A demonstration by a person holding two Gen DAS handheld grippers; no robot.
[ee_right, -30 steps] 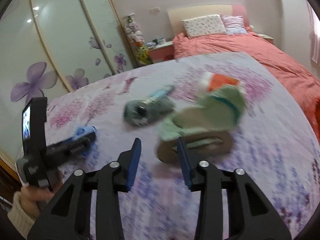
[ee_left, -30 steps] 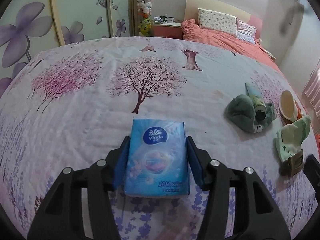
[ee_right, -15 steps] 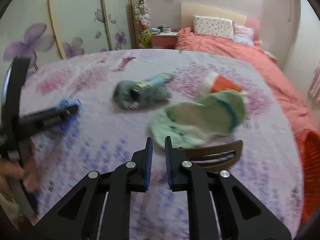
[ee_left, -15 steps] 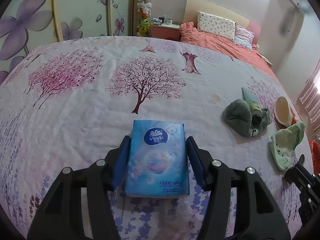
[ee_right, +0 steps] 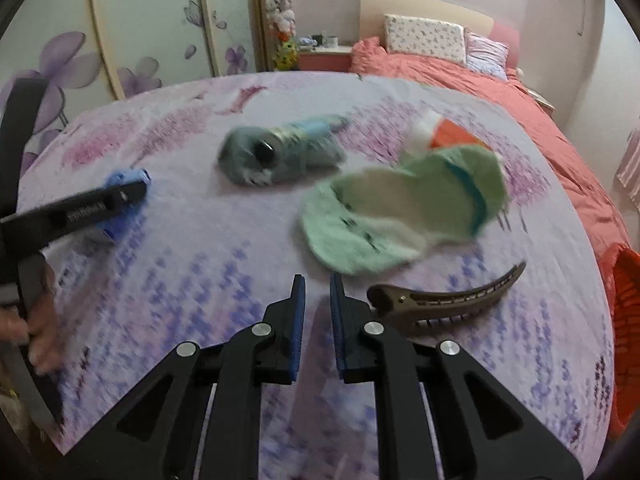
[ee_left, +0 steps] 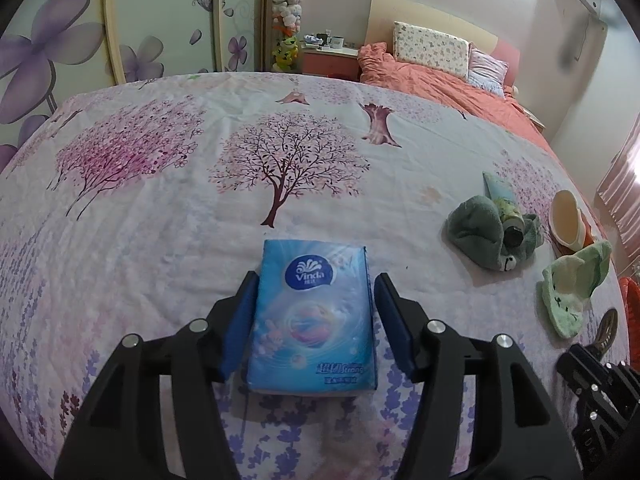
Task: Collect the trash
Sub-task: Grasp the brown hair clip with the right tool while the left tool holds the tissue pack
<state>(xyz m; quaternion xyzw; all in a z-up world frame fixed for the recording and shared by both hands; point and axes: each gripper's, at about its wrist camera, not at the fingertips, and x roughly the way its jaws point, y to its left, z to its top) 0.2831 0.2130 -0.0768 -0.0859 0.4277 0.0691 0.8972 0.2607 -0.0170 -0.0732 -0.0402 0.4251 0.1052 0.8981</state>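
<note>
My left gripper (ee_left: 312, 312) straddled the tissue pack (ee_left: 312, 316), which lay flat on the tree-print bedspread (ee_left: 160, 220). Its jaws stood spread, the left pad at the pack's edge and a narrow gap showing at the right pad, so it held nothing. From the right wrist view this gripper appeared at far left, over the pack, my hand (ee_right: 40, 324) on its handle.

Right of the pack, well apart, lay a grey-green sock (ee_left: 480, 236) wrapped around a tube (ee_left: 500, 196). Further right were a cream cup (ee_left: 566, 220), a light green sock (ee_left: 572, 280), then a brown hair clip (ee_left: 606, 326) near the bedspread's edge.

My right gripper (ee_right: 317, 308) hovered low over bare bedspread, jaws nearly pressed together and empty. The light green sock lay just beyond its tips; the hair clip (ee_right: 448, 300) lay just beside its right finger, outside the jaws. A red basket (ee_right: 624, 320) stood at far right, beyond the bed edge. This view was motion-blurred.
</note>
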